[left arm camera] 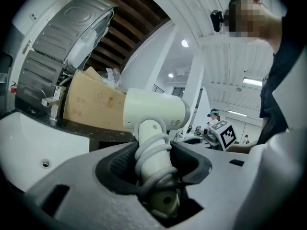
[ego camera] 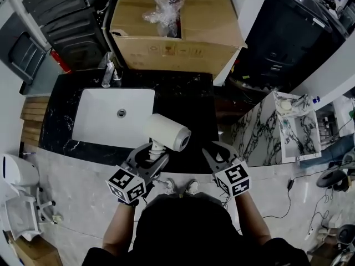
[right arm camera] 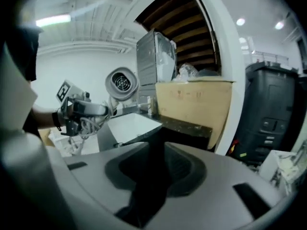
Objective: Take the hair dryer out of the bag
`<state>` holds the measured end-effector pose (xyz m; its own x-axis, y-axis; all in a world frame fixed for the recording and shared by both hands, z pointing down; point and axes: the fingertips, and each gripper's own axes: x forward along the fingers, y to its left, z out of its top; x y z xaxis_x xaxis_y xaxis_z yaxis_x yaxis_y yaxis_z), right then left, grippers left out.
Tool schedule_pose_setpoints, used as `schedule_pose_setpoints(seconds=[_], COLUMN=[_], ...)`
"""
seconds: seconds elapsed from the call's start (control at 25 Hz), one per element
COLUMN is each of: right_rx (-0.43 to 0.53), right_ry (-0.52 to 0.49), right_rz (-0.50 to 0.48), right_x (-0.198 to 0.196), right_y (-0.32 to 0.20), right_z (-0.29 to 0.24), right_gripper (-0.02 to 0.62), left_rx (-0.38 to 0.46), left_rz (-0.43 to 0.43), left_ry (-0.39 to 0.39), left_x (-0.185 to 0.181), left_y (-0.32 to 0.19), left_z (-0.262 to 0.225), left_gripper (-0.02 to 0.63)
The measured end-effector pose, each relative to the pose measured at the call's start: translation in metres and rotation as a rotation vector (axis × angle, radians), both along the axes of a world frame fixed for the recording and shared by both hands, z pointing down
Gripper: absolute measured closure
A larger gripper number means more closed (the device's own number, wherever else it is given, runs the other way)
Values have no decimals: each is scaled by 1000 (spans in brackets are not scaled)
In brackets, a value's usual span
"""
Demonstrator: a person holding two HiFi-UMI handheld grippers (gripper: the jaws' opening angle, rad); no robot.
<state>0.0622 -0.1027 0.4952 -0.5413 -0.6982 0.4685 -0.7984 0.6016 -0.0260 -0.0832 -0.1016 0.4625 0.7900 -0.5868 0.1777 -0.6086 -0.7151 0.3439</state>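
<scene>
1. The left tongs (ego camera: 152, 155) pinch the cord-wrapped handle of the white plastic hair dryer (ego camera: 168, 132), holding it above the front edge of the black marble counter (ego camera: 188, 101).
2. The right tongs (ego camera: 219, 155) stand spread nearby, apart from the dryer.

Light is even and fairly bright, all from overhead: a strip light (right arm camera: 53, 19) and round ceiling spots (right arm camera: 241, 21) are slightly blown out. The head view is sharp at centre. The black countertop (ego camera: 188, 101) swallows detail and the white sink (ego camera: 100, 115) is near clipping. The hair dryer (ego camera: 168, 132) reads clean, with a soft highlight and no hard shadow. Both gripper views are heavy fisheye, with dark vignetted corners and bowed straight lines. The body of the left gripper (left arm camera: 154, 155) is soft close to the lens, and the dryer above it is sharper. The gap at the right gripper (right arm camera: 160, 150) goes near black.
</scene>
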Motion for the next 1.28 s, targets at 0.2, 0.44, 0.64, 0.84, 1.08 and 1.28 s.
schedule_pose_setpoints(seconds=[0.2,0.44,0.64,0.84,1.08,1.28], right_rx=[127,141,173,225,263,308], right_ry=[-18,-24,-34,-10,3,-10], right_rz=[135,223,265,257,246,254], right_x=[24,43,63,70,65,66], right_y=[-10,-7,-8,-8,-8,-13], right_z=[-34,-40,-60,-84,-98,-103], right_gripper=[581,583,583,583,583,583], left_rx=[66,95,111,152,180,194], left_rz=[-62,-154,-249,-278,-345,-391], left_ry=[-27,-40,-21,-49,-49,-49], left_x=[-4,-15,-35,-44,-61,-73], left_y=[-4,-5,-7,-8,-5,-1], left_z=[-12,-18,-25,-31,-45,-49], left_gripper=[390,390,390,390,390,390])
